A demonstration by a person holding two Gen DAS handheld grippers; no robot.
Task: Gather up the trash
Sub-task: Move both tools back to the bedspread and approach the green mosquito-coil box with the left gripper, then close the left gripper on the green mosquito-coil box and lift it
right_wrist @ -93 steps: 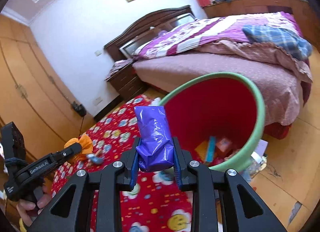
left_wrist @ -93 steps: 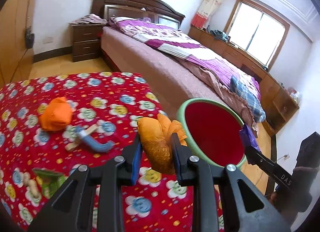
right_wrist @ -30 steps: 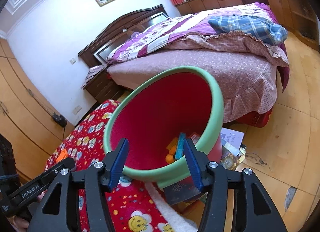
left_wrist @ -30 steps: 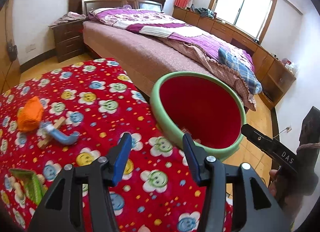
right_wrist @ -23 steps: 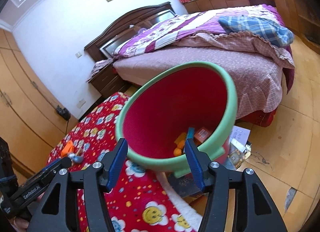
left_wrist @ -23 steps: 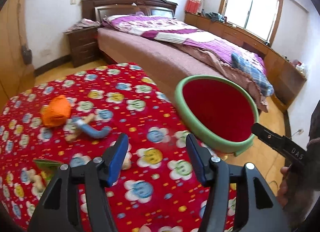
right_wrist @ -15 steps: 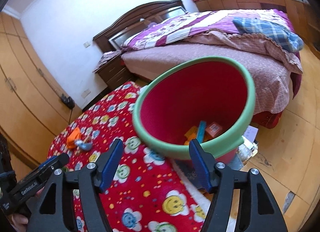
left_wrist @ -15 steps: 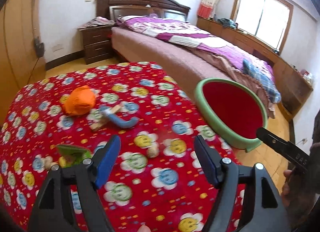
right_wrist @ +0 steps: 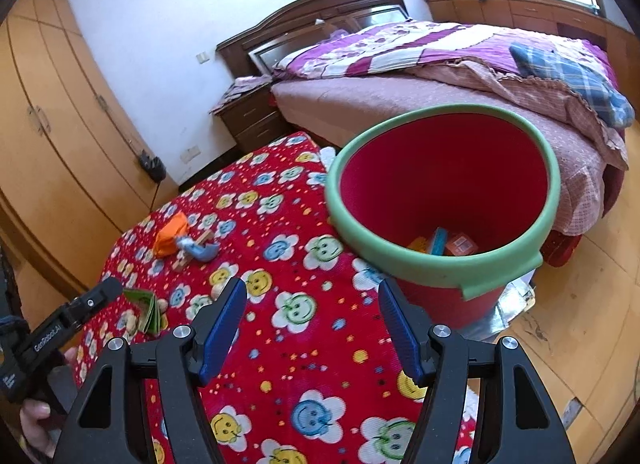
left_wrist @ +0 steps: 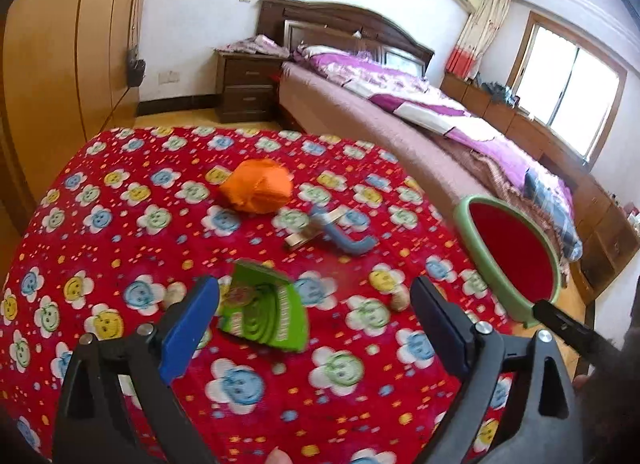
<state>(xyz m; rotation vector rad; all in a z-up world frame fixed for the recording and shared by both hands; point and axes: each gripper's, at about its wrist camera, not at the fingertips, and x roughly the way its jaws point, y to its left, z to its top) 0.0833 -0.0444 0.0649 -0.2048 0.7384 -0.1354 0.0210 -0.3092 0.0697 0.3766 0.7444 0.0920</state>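
My left gripper hovers over the red flowered table, its jaws opening and pressing on nothing. A green packet lies on the cloth just below and between them. Farther back lie an orange crumpled wad and a blue-grey piece with a wooden stick. The red bin with a green rim stands at the table's right edge, holding some trash. My right gripper is open and empty over the cloth, just left of the bin.
A small beige bit lies on the cloth near the left gripper. A bed runs behind the table and bin, with a nightstand and wardrobes at the back left. Papers lie on the wooden floor under the bin.
Both grippers no longer hold their earlier trash. The left one swung left from the bin to above the green packet while its jaws widened. The right one drew back from the bin.
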